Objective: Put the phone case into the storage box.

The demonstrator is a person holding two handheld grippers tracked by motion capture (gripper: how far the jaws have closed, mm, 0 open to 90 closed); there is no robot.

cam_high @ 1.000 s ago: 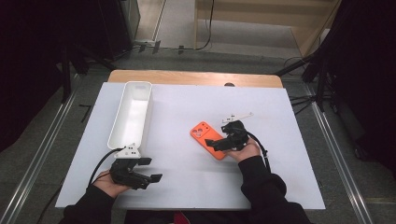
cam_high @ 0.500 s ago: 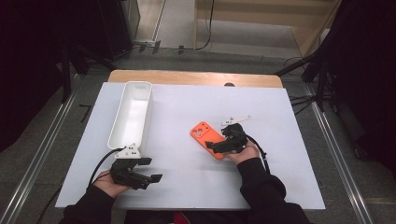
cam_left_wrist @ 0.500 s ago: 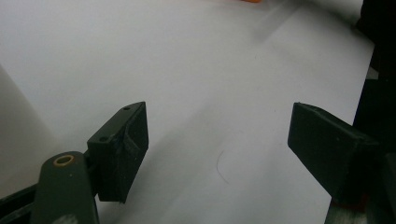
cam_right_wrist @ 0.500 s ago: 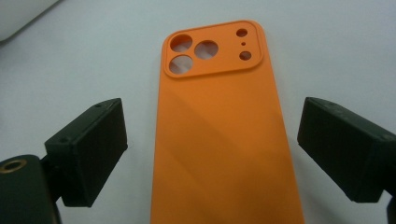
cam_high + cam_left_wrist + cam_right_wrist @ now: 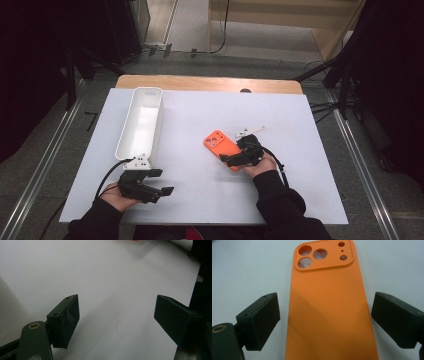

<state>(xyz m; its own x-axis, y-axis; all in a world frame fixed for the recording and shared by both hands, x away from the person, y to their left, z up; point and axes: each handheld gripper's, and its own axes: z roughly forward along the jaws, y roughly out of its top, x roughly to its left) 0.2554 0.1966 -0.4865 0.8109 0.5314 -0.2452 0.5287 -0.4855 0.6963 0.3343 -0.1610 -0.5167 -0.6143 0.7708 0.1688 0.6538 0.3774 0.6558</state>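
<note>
In the right gripper view, the right gripper (image 5: 325, 322) has its jaws spread, one pad on each side of the orange phone case (image 5: 329, 310), gaps on both flanks, nothing clamped. The case lies flat, back up, on the white table (image 5: 242, 270), its long axis running straight away between the jaws, camera cut-outs at the far end. In the high view the case (image 5: 220, 143) sits right of centre, well apart from the left gripper (image 5: 150, 182), released at lower left beside the white tray (image 5: 141, 122). Against the earlier frames, the right gripper sits marginally further along the case; the left has not moved.
</note>
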